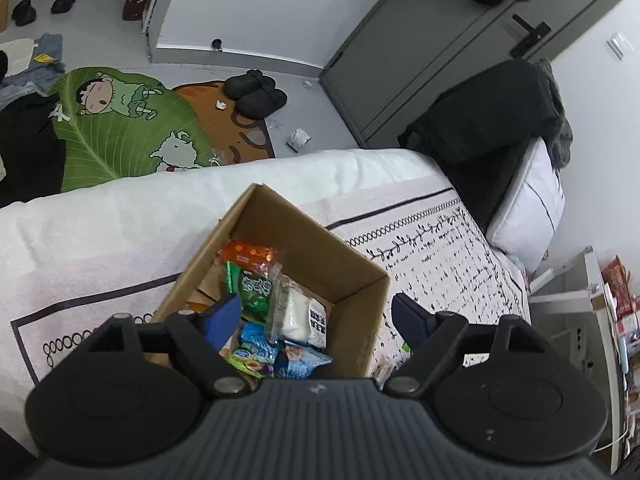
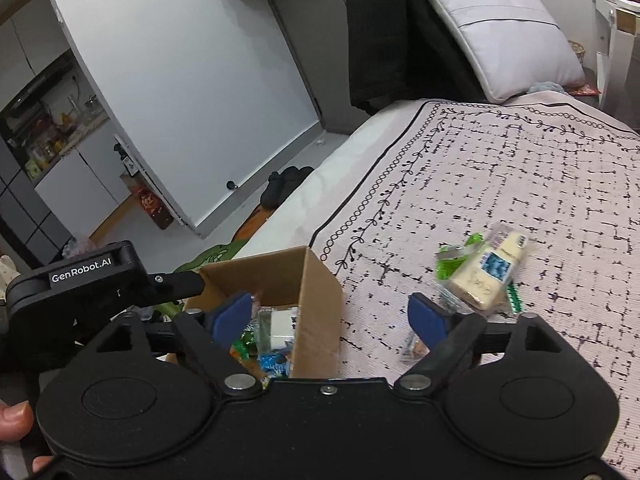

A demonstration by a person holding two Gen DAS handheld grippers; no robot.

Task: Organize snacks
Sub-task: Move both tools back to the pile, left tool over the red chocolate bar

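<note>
An open cardboard box (image 1: 340, 264) stands on the patterned bedspread (image 1: 432, 264), near the bed's edge. Inside lie an orange packet (image 1: 250, 254), a green packet (image 1: 256, 288), a white packet (image 1: 298, 314) and blue packets (image 1: 260, 346). My left gripper (image 1: 316, 314) hangs open over the box, one finger inside and the other beyond its right wall, holding nothing. My right gripper (image 2: 330, 314) is open and empty, straddling the box (image 2: 316, 304) wall. On the bedspread to its right lie a pale yellow packet (image 2: 488, 272) over a green packet (image 2: 456, 260), and a small packet (image 2: 414, 346).
A grey pillow (image 2: 504, 32) and black clothing (image 2: 384, 32) lie at the head of the bed. Beside the bed the floor holds a cartoon mat (image 1: 120, 128) and black slippers (image 1: 256, 92). A white shelf unit (image 1: 600, 320) stands at the right. A hand (image 2: 16, 420) shows at the lower left.
</note>
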